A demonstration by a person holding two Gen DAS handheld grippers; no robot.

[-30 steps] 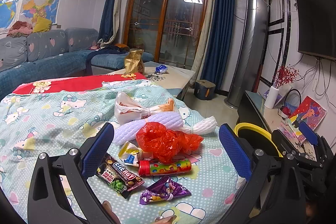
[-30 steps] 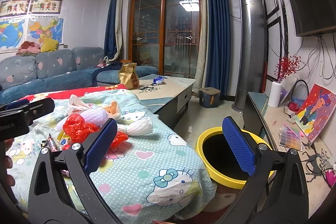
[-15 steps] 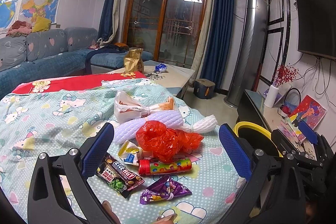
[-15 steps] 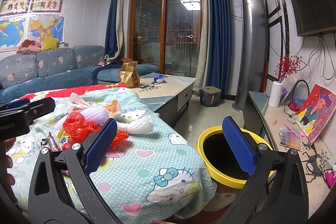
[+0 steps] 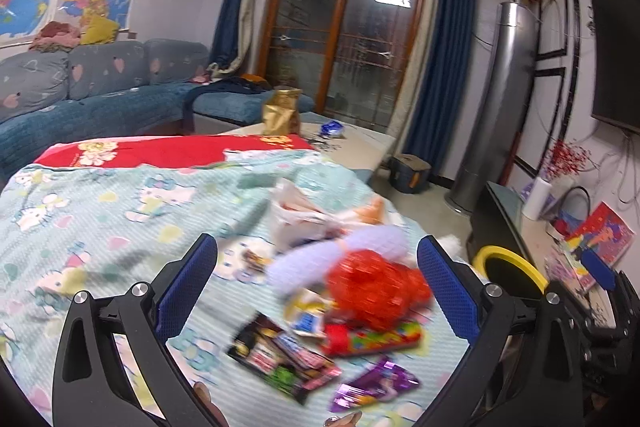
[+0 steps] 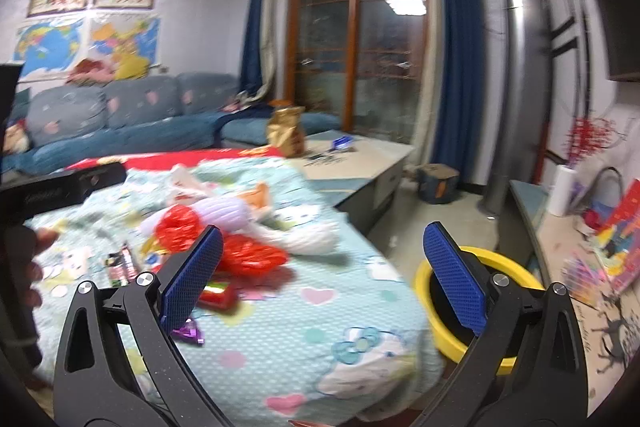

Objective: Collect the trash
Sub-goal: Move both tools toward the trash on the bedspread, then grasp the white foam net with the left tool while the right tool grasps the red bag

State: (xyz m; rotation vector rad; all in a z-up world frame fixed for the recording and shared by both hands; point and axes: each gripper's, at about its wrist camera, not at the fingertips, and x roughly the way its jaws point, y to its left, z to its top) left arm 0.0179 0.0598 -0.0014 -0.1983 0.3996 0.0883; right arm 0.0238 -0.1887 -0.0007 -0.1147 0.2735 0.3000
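— While both claws gape empty, where's the trash?
— Near the left gripper (image 5: 318,267): red bag (image 5: 376,293), candy tube (image 5: 372,339), purple wrapper (image 5: 374,387), all on the cloth (image 5: 100,227).
— And the right gripper (image 6: 322,267)?
— Only its view shows the yellow bin (image 6: 516,277) whole, on the floor to the right.

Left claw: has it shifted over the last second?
Yes. The left claw has swung left: the red plastic bag now sits nearer its right finger, and the yellow bin slid rightward.
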